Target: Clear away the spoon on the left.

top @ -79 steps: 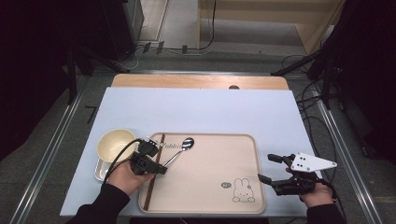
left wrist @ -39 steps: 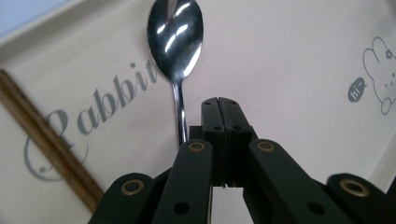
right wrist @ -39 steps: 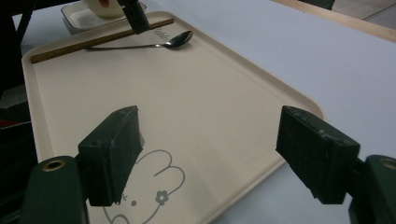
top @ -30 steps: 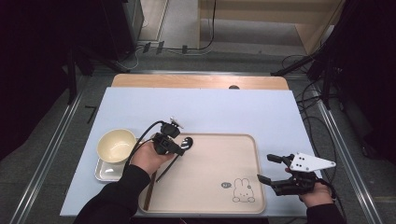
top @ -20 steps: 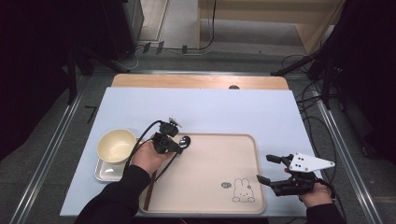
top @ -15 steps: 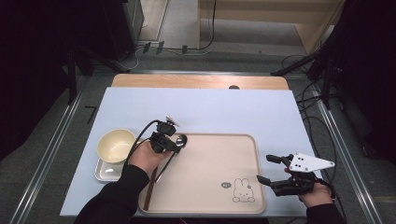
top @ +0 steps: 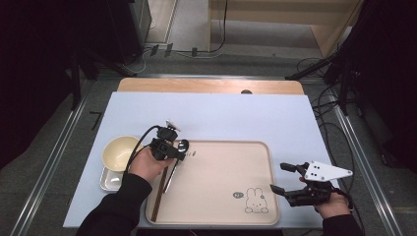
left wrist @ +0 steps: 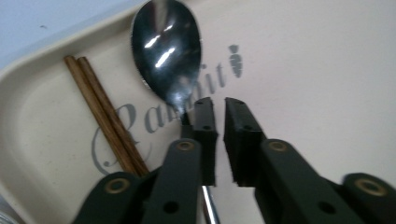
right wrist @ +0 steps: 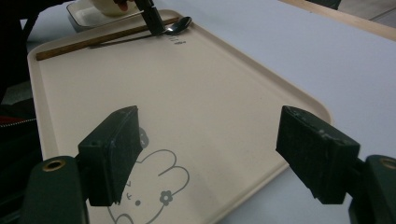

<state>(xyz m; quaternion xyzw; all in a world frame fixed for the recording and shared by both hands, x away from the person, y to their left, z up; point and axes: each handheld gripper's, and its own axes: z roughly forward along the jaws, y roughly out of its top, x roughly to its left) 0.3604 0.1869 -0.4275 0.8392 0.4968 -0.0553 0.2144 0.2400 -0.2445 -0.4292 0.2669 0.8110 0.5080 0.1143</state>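
Right gripper: nearest, jaws spread wide and empty, low over the tray's near right corner.
Left gripper: jaws have just been opening to a narrow gap; the spoon's handle runs beneath the left jaw, not pinched.
Spoon place: flat on the tray's far left part, beside the chopsticks.
Handling: light, stiff, polished metal, likely slippery.
Hold: best across the thin neck just behind the bowl end.
Farther: cream bowl, off the tray on the table.
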